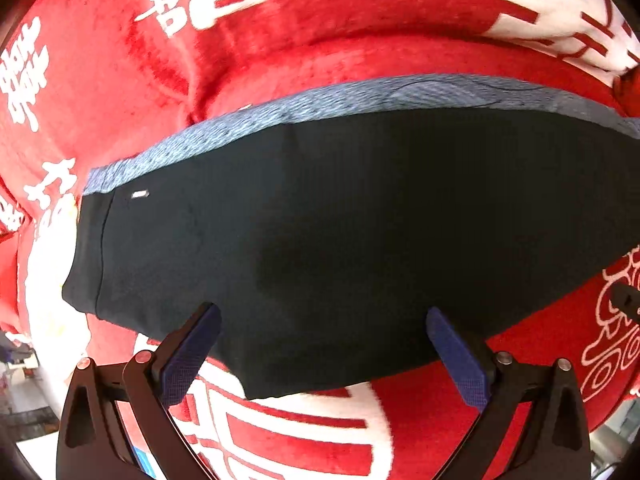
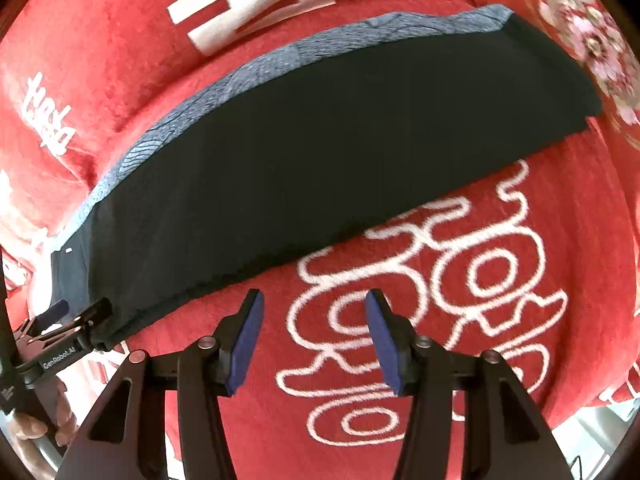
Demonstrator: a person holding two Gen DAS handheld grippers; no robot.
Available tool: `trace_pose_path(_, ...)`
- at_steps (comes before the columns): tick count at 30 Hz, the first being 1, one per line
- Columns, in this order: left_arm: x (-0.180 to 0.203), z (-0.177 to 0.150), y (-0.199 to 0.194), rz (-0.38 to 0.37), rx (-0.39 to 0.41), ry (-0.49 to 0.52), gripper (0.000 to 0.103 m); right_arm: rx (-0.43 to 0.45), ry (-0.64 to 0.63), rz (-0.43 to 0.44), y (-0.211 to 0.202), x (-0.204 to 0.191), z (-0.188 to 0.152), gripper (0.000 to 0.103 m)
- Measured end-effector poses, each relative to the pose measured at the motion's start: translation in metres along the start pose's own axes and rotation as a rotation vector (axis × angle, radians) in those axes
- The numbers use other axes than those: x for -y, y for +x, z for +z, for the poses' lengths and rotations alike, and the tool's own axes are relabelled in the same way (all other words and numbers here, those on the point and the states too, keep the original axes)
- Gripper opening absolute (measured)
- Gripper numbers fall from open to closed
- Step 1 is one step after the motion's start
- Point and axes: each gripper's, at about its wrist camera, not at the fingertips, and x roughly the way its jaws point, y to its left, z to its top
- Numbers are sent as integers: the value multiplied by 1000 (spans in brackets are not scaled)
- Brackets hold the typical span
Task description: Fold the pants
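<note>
The dark navy pants lie folded flat on a red blanket, with a blue-grey waistband along the far edge. My left gripper is open and empty, its blue pads just over the pants' near edge. In the right wrist view the pants run from lower left to upper right. My right gripper is open and empty above the blanket, a little short of the pants' near edge. The left gripper shows at the pants' lower left corner.
A red plush blanket with white characters and swirls covers the whole surface, with raised folds beyond the waistband. A floral cushion or cloth lies at the upper right. The blanket's edge drops off at lower right.
</note>
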Motion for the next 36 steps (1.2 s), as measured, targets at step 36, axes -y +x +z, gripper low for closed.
trace_pose_path(36,134,48,3,-157,48,46,103,310,611,529,-23,210,14,65)
